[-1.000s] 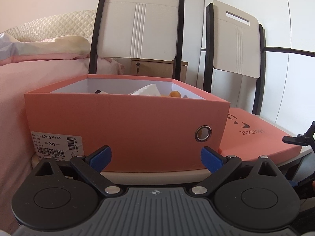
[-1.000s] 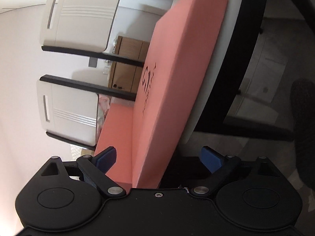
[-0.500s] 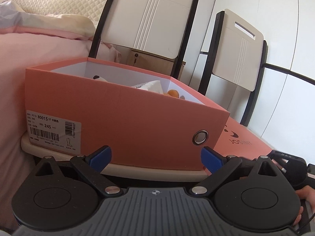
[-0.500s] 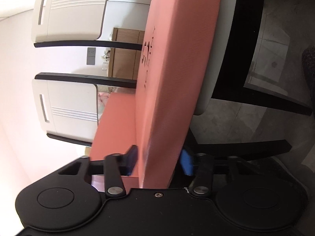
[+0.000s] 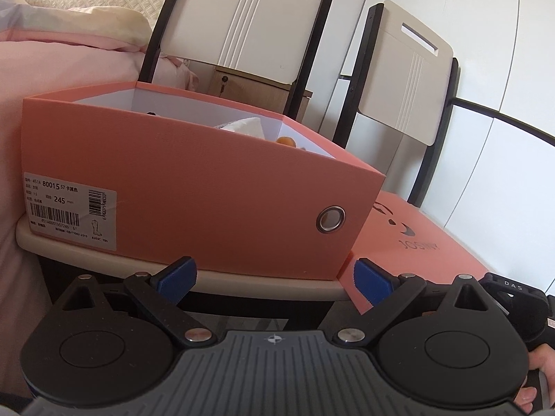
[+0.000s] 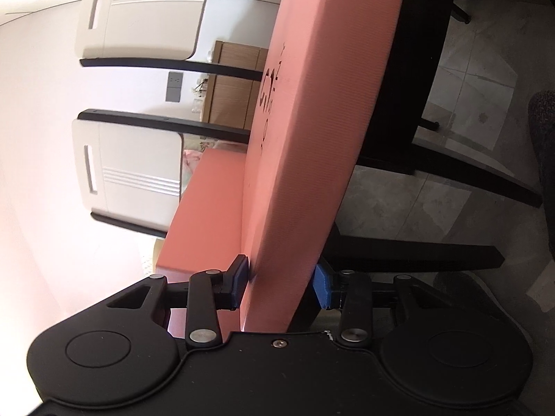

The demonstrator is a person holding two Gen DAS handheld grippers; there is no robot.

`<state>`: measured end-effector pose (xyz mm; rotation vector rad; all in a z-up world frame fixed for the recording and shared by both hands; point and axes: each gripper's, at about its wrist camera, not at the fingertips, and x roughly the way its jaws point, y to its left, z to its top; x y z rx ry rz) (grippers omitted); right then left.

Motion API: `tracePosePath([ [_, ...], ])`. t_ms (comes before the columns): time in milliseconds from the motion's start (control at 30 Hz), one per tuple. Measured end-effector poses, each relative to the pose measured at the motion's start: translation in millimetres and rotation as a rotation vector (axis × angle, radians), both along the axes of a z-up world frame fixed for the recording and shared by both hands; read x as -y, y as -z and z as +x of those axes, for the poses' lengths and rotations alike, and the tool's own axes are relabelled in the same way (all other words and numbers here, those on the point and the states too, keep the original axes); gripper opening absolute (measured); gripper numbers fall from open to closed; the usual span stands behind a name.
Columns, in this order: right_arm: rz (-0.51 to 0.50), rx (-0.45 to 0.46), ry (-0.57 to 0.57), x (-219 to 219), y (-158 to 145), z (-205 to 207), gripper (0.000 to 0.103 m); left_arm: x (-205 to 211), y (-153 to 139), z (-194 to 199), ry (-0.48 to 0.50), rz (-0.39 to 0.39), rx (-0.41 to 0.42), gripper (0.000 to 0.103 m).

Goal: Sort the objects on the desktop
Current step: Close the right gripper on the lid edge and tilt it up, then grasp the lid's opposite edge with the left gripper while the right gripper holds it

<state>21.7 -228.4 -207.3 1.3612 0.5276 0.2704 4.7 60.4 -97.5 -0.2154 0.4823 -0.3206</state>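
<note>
Your right gripper [image 6: 279, 286] is pinching the near edge of the lid [image 6: 312, 138], pads pressed on its top and underside, probably so you can lift it flat. The lid lies on the table [image 5: 242, 277] at 3 o'clock of the open box [image 5: 194, 187]. It's salmon pink with a dark logo. Your left gripper [image 5: 274, 274] hangs spread wide, holding nothing, facing the box, which has some bits inside.
</note>
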Motion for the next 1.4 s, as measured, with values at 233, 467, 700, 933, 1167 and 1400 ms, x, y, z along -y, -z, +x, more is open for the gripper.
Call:
tracePosePath([
  [233, -0.030, 0.041, -0.037, -20.9, -2.6, -17.4, 0.042, 5.7, 2.6, -2.2, 0.028, 0.013, 0.000, 0.099],
  [467, -0.130, 0.077, 0.001, -30.4, -14.3, -20.0, 0.078, 2.2, 6.9, 1.6, 0.056, -0.067, -0.044, 0.099],
  [700, -0.165, 0.066, 0.057, -29.5, -16.3, -34.3, 0.083, 10.7, 10.9, 2.3, 0.121, -0.073, -0.041, 0.099],
  [933, -0.380, 0.134, 0.108, -0.4, -68.9, -55.3, 0.084, 23.6, 21.3, 8.9, 0.177, -0.115, -0.106, 0.099],
  [1167, -0.525, 0.112, 0.163, 70.7, -92.7, -45.6, 0.084, 40.3, 24.7, 21.8, 0.220, -0.183, -0.178, 0.099],
  [1400, -0.621, 0.030, 0.180, 158.2, -105.3, -12.8, 0.082, 50.8, 31.5, 36.6, 0.205, -0.216, -0.246, 0.098],
])
